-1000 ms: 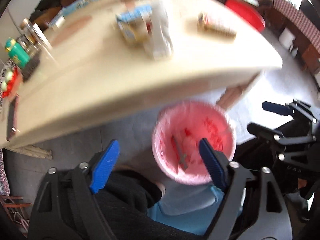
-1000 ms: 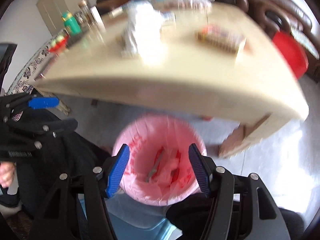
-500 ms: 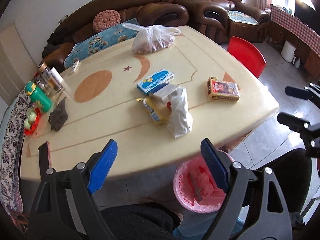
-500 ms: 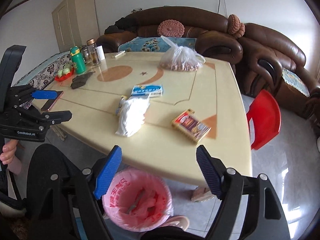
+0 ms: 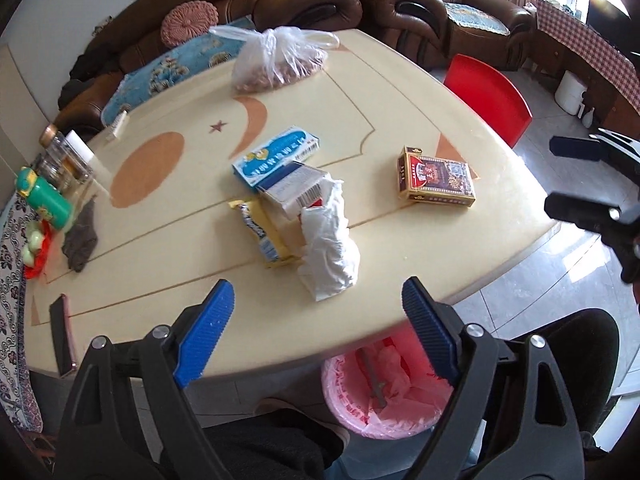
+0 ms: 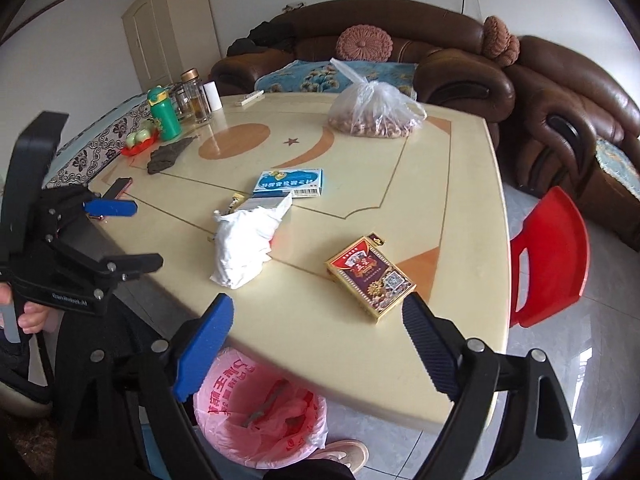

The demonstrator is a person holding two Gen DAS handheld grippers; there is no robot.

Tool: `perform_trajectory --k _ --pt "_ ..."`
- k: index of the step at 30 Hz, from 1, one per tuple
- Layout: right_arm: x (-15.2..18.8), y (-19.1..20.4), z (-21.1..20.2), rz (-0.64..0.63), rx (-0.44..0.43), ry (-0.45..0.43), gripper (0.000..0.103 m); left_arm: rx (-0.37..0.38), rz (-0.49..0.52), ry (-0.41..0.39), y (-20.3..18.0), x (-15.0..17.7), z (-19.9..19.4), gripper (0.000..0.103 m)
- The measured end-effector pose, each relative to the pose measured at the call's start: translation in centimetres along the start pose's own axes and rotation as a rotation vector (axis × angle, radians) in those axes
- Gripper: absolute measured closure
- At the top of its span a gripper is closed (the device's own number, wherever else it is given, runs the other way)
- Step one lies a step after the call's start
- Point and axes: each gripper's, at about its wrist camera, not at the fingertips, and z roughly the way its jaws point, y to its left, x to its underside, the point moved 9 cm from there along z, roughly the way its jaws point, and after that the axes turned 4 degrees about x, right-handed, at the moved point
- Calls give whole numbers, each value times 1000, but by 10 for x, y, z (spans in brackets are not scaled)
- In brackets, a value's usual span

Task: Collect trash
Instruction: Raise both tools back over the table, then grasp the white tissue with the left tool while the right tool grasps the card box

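**Trash on the table, both tongs empty**

Trash lies in a loose group near the middle of the cream table [image 5: 420,92]. A crumpled white bag [image 5: 330,240] is closest to the front edge. Behind it and touching it are a yellow wrapper [image 5: 264,232] and a white carton [image 5: 294,190], and a blue and white box [image 5: 276,156] lies just behind those. A dark red card box [image 5: 436,178] lies apart from the group, toward the side of the red plastic chair [image 5: 490,98]. At the far end of the table stands a knotted clear bag [image 5: 276,60] with brownish contents.

Under the front edge of the table stands the bin with a pink liner [image 6: 256,412]; some crumpled plastic and a thin grey stick are inside it.

The left gripper [image 5: 318,330] hangs above the front edge of the table, jaws wide apart, nothing between them. The right gripper [image 6: 316,344] is also over the front edge, near the card box. Its jaws have just been opening and now stand wide, also with nothing between them.

On the far left corner of the table are a green bottle [image 6: 164,114], glass jars [image 6: 196,96] and a dark cloth [image 6: 168,154]. A phone [image 5: 64,334] lies near the left edge.
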Motion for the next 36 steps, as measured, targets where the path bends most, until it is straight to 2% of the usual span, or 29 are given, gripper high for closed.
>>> perform_trajectory --k 7,20,28,36 --pt "-1 -20 37 -31 -27 55 19 -4 8 34 -4 -5 29 19" --pt "3 -32 109 -128 -85 186 19 3 -42 106 9 -11 74 19" --pt "6 -36 131 -175 -97 233 19 8 -27 132 6 -14 88 19" --pt "7 -31 146 -233 -92 263 19 80 -74 138 4 -19 96 19"
